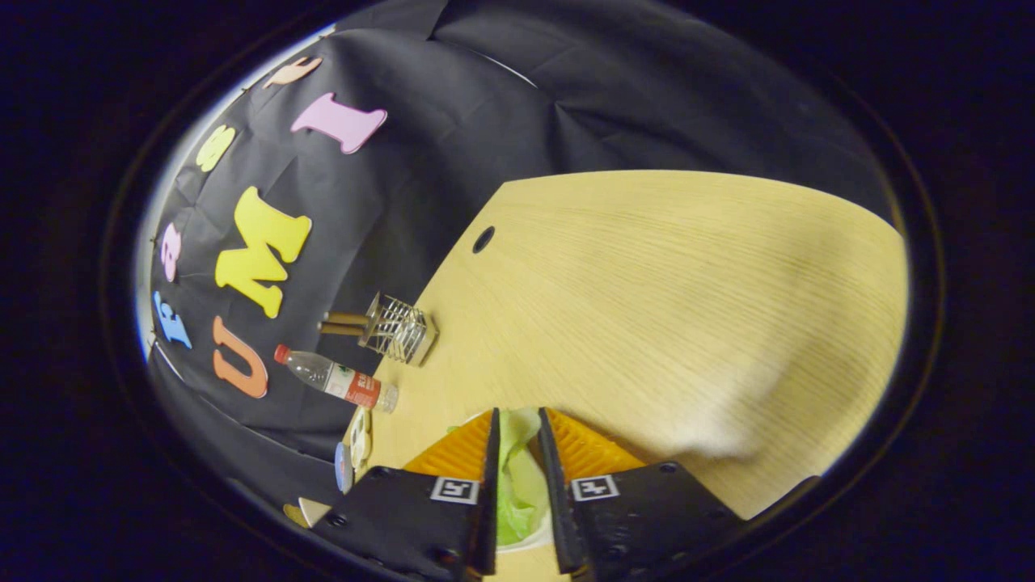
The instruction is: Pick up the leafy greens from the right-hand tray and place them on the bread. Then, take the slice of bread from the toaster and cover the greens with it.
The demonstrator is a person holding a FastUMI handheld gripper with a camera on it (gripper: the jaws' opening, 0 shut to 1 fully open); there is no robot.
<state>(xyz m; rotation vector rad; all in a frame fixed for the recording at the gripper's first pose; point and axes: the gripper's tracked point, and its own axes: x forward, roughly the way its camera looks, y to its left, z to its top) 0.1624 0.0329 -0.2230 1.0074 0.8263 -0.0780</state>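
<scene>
You are holding the gripper [517, 436] tilted well over, so the wooden table [647, 307] is slanting across the view and the booth's black cloth wall [420, 202] is rising behind it. The two fingers [491, 485] are drawn close together and are pinching the leafy greens [517, 477] between them; the pale green leaf is filling the narrow gap from the tips back toward the gripper body, and both fingers are pressing against its sides. A little of the leaf is showing past the fingertips. Under the greens, down between the fingers, a sliver of something white and rounded is peeking out; you cannot tell from here whether it is a tray or a plate. Beyond the fingers and off toward the wall, a wire-frame holder [398, 329] with two brown handles is standing at the table's edge, and a clear plastic bottle [338, 378] with a red cap is standing just beside it, nearer the gripper. A small dark round hole [483, 239] is sitting in the tabletop farther off, near the far corner. A few small flat pieces [356, 449] are lying at the table's edge close to the gripper's body; they are too small to make out.
</scene>
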